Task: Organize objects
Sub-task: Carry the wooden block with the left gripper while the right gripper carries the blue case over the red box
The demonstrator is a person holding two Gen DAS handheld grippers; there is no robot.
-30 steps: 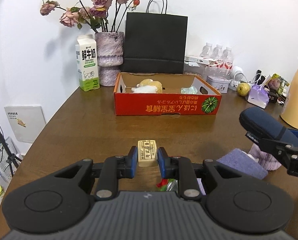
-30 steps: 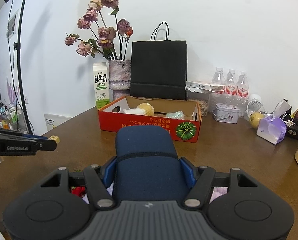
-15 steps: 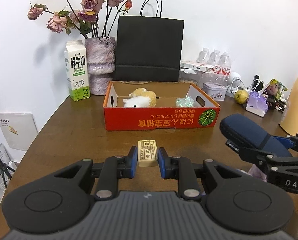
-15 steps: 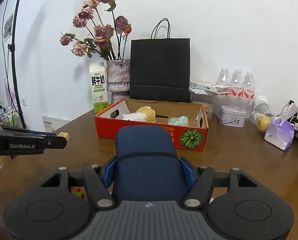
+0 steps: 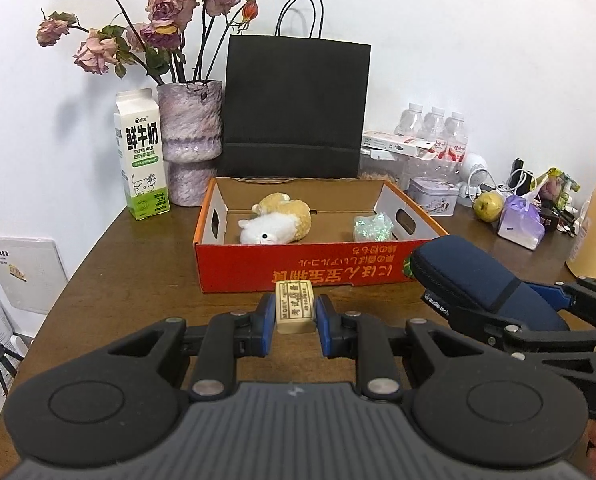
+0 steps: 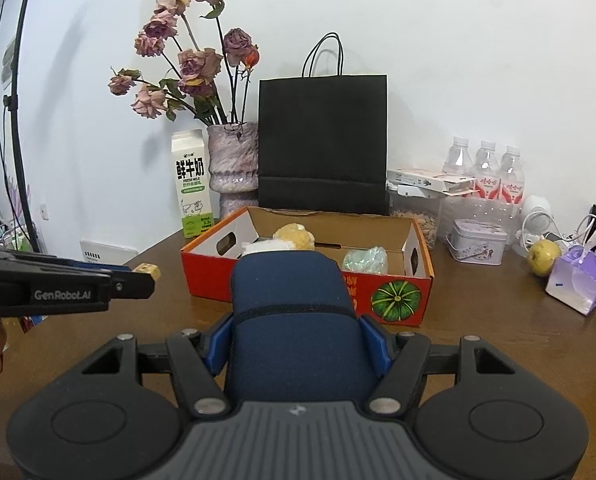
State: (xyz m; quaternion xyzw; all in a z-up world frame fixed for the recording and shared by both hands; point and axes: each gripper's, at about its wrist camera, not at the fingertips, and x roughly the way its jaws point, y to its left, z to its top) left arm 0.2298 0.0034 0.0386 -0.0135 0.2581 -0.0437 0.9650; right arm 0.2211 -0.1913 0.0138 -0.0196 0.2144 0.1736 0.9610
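- My left gripper (image 5: 295, 314) pinches a small tan block (image 5: 294, 304), just in front of the red box (image 5: 298, 268).
- My right gripper (image 6: 298, 344) squeezes a blue case (image 6: 294, 320), also in front of the box.
- A plush toy (image 5: 276, 224) lies inside the box.

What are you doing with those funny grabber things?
A person is tidying the table with two hand-held grippers. The left gripper pinches a small yellowish block. The right gripper holds a dark blue case. Both are near the red box, where a plush toy already lies.
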